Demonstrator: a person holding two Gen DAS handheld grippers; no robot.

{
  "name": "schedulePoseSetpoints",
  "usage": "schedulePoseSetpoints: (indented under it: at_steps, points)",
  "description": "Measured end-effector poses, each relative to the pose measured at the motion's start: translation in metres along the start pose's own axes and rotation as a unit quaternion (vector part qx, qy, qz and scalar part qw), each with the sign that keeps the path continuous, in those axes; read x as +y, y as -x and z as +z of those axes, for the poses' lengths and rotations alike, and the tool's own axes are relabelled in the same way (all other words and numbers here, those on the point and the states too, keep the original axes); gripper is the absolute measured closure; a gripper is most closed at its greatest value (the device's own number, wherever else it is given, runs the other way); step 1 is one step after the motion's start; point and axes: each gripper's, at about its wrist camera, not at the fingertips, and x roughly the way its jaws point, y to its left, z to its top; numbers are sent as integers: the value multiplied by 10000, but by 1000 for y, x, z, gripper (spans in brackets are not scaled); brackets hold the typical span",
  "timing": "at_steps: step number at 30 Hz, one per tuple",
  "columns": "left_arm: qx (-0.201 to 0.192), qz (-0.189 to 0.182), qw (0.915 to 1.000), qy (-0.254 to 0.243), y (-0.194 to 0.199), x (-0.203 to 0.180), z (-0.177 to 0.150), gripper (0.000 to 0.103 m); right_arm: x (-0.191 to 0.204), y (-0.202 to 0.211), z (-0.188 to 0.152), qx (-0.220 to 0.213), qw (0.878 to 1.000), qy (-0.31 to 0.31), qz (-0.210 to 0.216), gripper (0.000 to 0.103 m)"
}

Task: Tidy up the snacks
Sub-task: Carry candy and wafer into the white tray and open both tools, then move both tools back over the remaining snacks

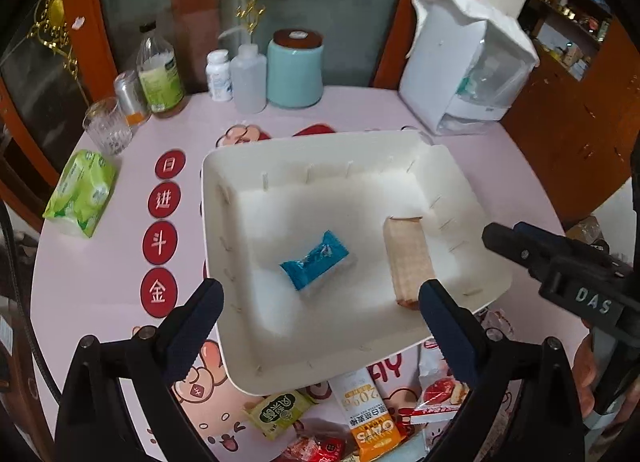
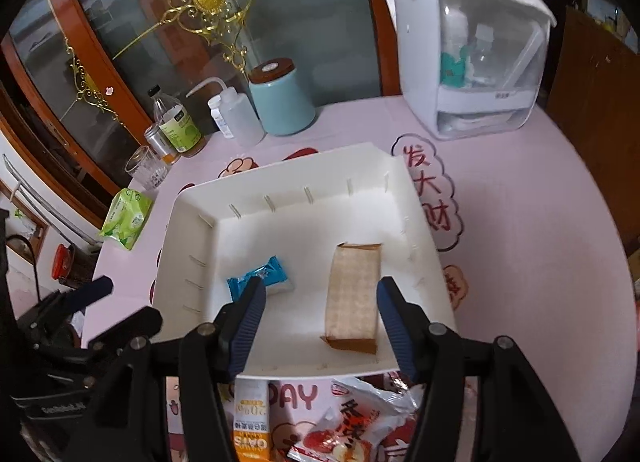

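Observation:
A white tray (image 1: 320, 138) (image 2: 192, 230) sits mid-table. Inside it lie a blue wrapped snack (image 1: 314, 260) (image 2: 260, 278) and a tan wafer pack (image 1: 408, 262) (image 2: 354, 298). My left gripper (image 1: 324, 326) hangs over the tray's near side, wide open with nothing in it. My right gripper (image 2: 320, 322) stands open above the tan pack, its pads clear of it; its finger (image 1: 520, 246) shows at the right of the left wrist view. Loose snacks lie in front of the tray: an orange oats bar (image 1: 372, 414) (image 2: 250, 418), a green packet (image 1: 280, 412) and a red-white packet (image 1: 436, 394) (image 2: 360, 422).
Along the back stand a teal jar (image 1: 294, 70), a squeeze bottle (image 1: 250, 78), a pill bottle (image 1: 219, 76), a green-label bottle (image 1: 160, 74) and a glass (image 1: 107, 126). A green tissue pack (image 1: 82, 192) lies left. A white covered container (image 1: 468, 62) stands back right.

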Motion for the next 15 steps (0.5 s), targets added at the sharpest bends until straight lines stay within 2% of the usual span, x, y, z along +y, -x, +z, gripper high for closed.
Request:
schedulePoseSetpoints:
  at_steps: [5,9,12,15]
  points:
    - [-501,42,9987,-101,31,-10,-6,5,-3,38,-10,-340,9994,81,69,35]
    - [-876,88,9961,-28,60,-15,-16,5,-9,62,-20,-455,9988,55,183,31]
    - [-962,173,9952,-97,78,-22,-23,5,-15,76,-31,-411,9991,56,104,30]
    - [-834,133,9964,-87,91,-28,-32,5,-20,87,-45,-279,9994,188,41,30]
